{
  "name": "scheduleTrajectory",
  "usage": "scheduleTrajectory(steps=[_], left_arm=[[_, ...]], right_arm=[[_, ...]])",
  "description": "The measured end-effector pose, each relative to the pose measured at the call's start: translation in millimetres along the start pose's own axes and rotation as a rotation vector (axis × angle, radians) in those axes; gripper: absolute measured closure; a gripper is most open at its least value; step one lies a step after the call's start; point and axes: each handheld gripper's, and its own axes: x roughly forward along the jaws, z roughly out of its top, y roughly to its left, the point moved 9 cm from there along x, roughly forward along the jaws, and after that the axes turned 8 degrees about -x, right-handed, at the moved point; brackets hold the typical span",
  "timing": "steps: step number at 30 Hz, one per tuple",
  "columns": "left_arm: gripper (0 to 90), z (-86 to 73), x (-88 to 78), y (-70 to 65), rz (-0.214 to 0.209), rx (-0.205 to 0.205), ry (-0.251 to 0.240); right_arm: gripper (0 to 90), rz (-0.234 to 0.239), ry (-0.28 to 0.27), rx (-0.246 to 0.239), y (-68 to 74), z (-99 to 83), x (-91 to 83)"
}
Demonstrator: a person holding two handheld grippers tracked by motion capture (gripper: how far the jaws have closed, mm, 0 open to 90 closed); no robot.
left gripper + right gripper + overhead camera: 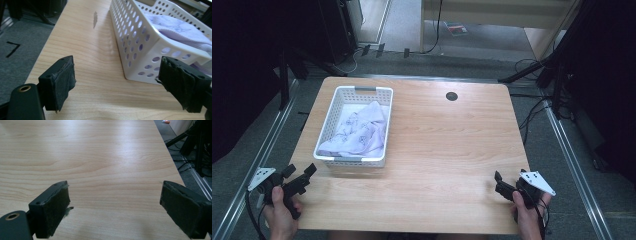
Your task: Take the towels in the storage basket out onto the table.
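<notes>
Evidently both grippers wait released at the table's (437,150) near edge, left gripper (301,178) nearest the basket (328,120) holding the cloth (359,131), right gripper (501,182) well apart, 2 empty claws.

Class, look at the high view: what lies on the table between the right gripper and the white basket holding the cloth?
Nothing: between the right gripper and the white basket the wooden table is bare. The high view shows this; the cloth stays inside the basket.

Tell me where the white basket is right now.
In the high view, the white basket sits on the left half of the wooden table, holding a pale cloth, just beyond the open left gripper.
</notes>
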Motion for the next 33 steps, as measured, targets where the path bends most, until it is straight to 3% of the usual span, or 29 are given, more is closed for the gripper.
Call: scheduleTrajectory(steps=[2, 5, 9, 12, 20, 28, 32, 33], left_arm=[[14.7, 0.4, -0.4, -0.2, -0.006, 0.002, 0.007], [14.4, 3.3, -2.2, 0.8, 0.031, 0.028, 0.016], [14.2, 10.7, -9.3, -7.2, 0.02, 0.029, 0.005], [14.2, 24.9, -19.6, -24.1, 0.026, 0.095, -0.005], [14.2, 44.4, -25.9, -52.3, 0.001, 0.114, 0.01], [14.3, 63.4, -15.9, -81.9, -0.009, 0.153, 0.047], [14.4, 70.1, -1.8, -102.6, -0.013, 0.204, 0.109], [14.4, 70.1, -1.8, -102.6, -0.013, 0.204, 0.109]], right_arm=[[9.3, -0.001, 0.001, 0.0, 0.1, 0.0, 0.0], [9.3, -0.005, -0.002, 0.003, -0.8, 0.0, -0.2], [9.3, -0.012, 0.006, 0.016, -1.9, -1.2, -1.0], [9.3, -0.014, 0.008, 0.027, -3.4, -1.5, -1.0], [9.3, -0.008, 0.015, 0.022, -2.3, -1.6, -0.2], [9.4, -0.009, 0.012, 0.033, -3.2, -1.6, -0.5], [9.4, -0.007, 0.02, 0.046, -4.5, -2.1, 0.2], [9.4, -0.007, 0.02, 0.046, -4.5, -2.1, 0.3]])
